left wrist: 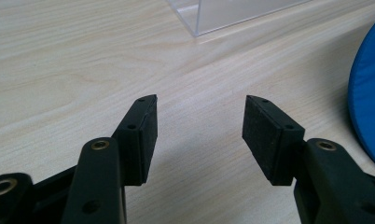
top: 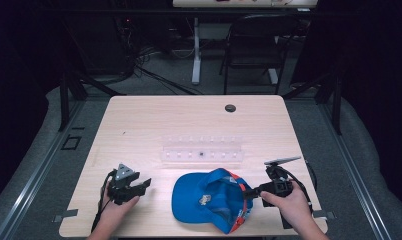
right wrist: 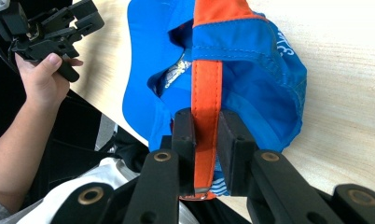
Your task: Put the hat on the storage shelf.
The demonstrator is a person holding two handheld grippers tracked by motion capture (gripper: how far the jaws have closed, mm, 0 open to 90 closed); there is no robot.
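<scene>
A blue cap (top: 209, 198) with an orange strap lies at the table's front middle, brim toward the left. My right gripper (top: 250, 192) is shut on the cap's orange strap (right wrist: 206, 93) at its right side; the strap runs up between the two pads in the right gripper view. My left gripper (top: 145, 183) rests low at the front left, a little left of the cap, open with nothing between its fingers (left wrist: 143, 128). In the left gripper view the cap's blue brim (left wrist: 368, 107) shows at the right edge.
A clear plastic rack (top: 201, 149) lies across the table's middle, behind the cap; its corner (left wrist: 209, 16) shows in the left gripper view. A round cable hole (top: 230, 108) sits at the table's far side. A chair (top: 254, 45) stands beyond the table.
</scene>
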